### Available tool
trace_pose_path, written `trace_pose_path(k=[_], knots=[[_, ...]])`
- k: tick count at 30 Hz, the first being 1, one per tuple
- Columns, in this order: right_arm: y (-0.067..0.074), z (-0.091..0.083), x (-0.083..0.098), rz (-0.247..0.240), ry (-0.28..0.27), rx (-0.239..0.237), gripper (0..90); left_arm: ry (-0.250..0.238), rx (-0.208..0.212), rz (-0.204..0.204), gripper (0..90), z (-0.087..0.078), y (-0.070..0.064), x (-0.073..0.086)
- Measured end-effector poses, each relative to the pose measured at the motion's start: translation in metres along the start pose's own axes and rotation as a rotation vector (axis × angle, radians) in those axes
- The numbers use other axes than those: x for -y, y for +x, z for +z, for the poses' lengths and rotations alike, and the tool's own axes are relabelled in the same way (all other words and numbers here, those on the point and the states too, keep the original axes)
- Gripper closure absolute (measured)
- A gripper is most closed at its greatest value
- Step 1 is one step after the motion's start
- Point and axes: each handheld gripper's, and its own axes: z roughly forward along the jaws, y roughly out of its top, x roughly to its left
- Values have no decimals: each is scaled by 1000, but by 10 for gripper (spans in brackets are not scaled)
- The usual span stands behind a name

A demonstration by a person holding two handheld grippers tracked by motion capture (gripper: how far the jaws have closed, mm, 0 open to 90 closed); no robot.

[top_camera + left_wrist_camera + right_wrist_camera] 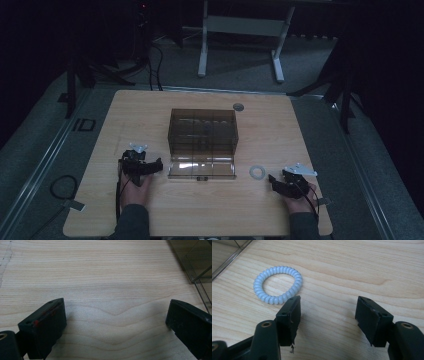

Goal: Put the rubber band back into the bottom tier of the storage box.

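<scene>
A pale coil hair tie (277, 284) lies on the worktop (150, 110) just right of the tinted box's (202, 131) open lid (201, 167). The right tool (328, 308), spread and empty, hovers near it; the left tool (116, 322) is spread too. Light and springy, the tie looks best pinched across one side of its ring.

Sitting on one wooden table (150, 107) are one smoky clear box (202, 131), one pale spiral hair tie (278, 284) just ahead of the right jaws, and one small metal disc (238, 106).
</scene>
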Motion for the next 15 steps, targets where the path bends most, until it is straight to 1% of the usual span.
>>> trace_pose_path(k=[5, 8, 11, 12, 14, 15], knots=[[0, 0, 0, 1, 1, 0, 370, 0, -1, -1, 30, 0, 0, 0], [1, -1, -1, 7, 12, 13, 397, 0, -1, -1, 30, 0, 0, 0], [1, -2, -5, 17, 39, 19, 460, 0, -2, -2, 30, 0, 0, 0], [1, -3, -6, 17, 50, 19, 464, 0, -2, -2, 30, 0, 0, 0], [1, -5, -9, 21, 63, -1, 479, 0, -2, -2, 30, 0, 0, 0], [2, -7, -10, 12, 70, -2, 481, 0, -2, -2, 30, 0, 0, 0]])
